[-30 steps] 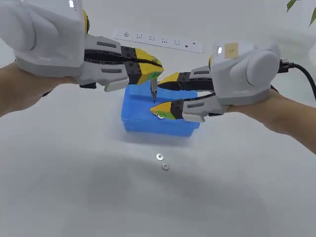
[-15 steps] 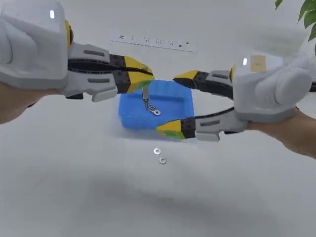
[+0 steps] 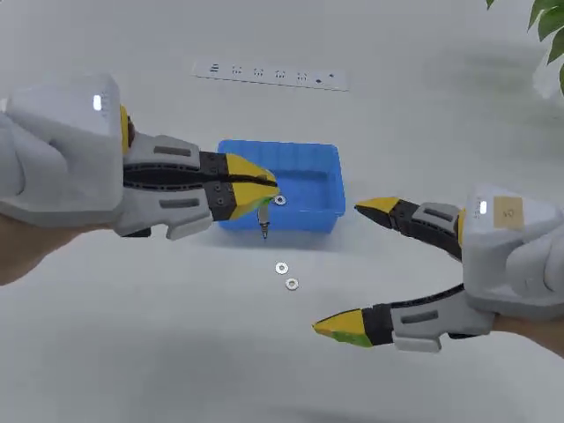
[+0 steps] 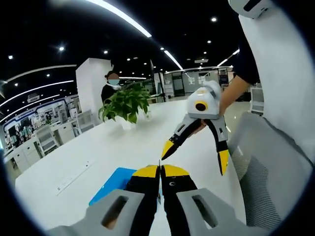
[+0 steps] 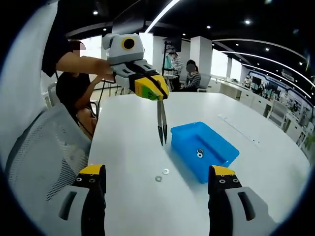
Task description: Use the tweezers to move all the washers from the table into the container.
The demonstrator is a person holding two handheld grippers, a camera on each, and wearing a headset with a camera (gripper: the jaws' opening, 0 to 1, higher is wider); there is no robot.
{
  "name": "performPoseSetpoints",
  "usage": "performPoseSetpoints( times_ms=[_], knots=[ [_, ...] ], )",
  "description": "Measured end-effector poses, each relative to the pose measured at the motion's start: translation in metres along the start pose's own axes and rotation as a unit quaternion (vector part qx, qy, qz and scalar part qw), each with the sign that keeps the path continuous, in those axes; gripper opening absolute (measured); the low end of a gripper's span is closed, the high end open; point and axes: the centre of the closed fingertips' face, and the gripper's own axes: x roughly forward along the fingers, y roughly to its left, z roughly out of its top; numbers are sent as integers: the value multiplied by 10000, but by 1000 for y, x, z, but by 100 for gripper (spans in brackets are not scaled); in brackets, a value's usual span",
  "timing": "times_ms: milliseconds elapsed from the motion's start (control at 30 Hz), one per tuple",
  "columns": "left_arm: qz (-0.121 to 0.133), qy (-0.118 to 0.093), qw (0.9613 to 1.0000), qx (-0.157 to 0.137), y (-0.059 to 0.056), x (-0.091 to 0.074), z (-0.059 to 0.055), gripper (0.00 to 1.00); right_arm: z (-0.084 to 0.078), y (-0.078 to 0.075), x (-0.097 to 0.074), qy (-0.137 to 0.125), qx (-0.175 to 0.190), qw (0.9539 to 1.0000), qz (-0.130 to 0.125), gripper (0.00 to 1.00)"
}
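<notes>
Since a second ago the right gripper [image 3: 344, 267] has drawn back off the blue container [image 3: 328, 181], jaws wide apart. Left gripper [image 3: 267, 187] clamps the tweezers [image 5: 162, 123], whose tips, apparently pressed together and empty, hang just outside the container's near wall. Two washers [image 3: 281, 268] lie on the table [image 3: 132, 344]; others lie inside the container.

Count log, objects in view.

- loose washers [image 3: 281, 268]: 2, on the tabletop [image 3: 132, 352], just beside each other, in front of the container [image 3: 308, 216].
- boxed washers [image 5: 200, 152]: 2 inside the container by the right gripper view. The head view gives 1 clearly; a second cannot be made out there.
- Washers, total seen: 4.
- container: 1, blue.
- tweezers [image 3: 263, 220]: 1 pair.
- Grippers: 2, the left gripper [image 3: 269, 187] and the right gripper [image 3: 337, 267].
- power strip [image 3: 271, 75]: 1.
- potted plant [image 4: 125, 103]: 1.
</notes>
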Motion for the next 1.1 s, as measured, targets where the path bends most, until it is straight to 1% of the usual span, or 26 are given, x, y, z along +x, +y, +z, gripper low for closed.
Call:
performPoseSetpoints(
  times_ms=[100, 133, 200, 267, 333, 433, 533, 633, 700, 767, 800, 833, 867, 900, 1000, 1100],
  knots=[
    [-84, 10, 10000, -53, -7, 5, -3, 5, -7, 6, -3, 42, 9, 10000, 17, 86],
    [-99, 14, 9999, -63, -9, 6, -3, 5, -10, 9, -5, 55, 64, 10000, 39, 87],
    [-147, -1, 9999, -82, -15, 9, -5, 5, -13, 15, -7, 13, 92, 9999, 110, 89],
    [-178, -18, 9998, -106, -20, 11, -7, 5, -14, 18, -8, -23, 160, 9998, 118, 90],
    [-192, -24, 9997, -125, -24, 14, -9, 5, -17, 20, -9, -16, 174, 9998, 123, 90],
    [-197, -2, 9997, -121, -29, 18, -13, 5, -19, 22, -10, -25, 203, 9997, 101, 97],
    [-230, 59, 9997, -74, -33, 23, -19, 5, -23, 23, -11, 6, 253, 9996, 111, 99],
    [-224, 133, 9997, -39, -32, 26, -24, 5, -28, 27, -10, 75, 291, 9994, 186, 100],
    [-235, 142, 9996, -52, -32, 28, -24, 5, -32, 28, -11, 149, 250, 9993, 229, 100],
    [-251, 98, 9996, -98, -32, 31, -23, 5, -34, 29, -11, 168, 278, 9992, 236, 100],
    [-263, 81, 9995, -128, -32, 32, -23, 5, -35, 29, -12, 154, 327, 9991, 236, 100],
    [-312, 32, 9993, -221, -33, 34, -23, 5, -34, 27, -12, 94, 360, 9991, 191, 100],
    [-315, -2, 9992, -260, -32, 35, -23, 5, -33, 26, -13, 29, 411, 9990, 156, 100],
    [-307, -10, 9991, -278, -31, 36, -24, 5, -34, 26, -13, 28, 442, 9989, 173, 100],
    [-353, 25, 9987, -379, -26, 39, -31, 5, -37, 26, -14, 94, 435, 9988, 182, 100],
    [-430, 30, 9983, -399, -27, 41, -31, 5, -37, 27, -18, 35, 527, 9984, 179, 100]
  ],
)
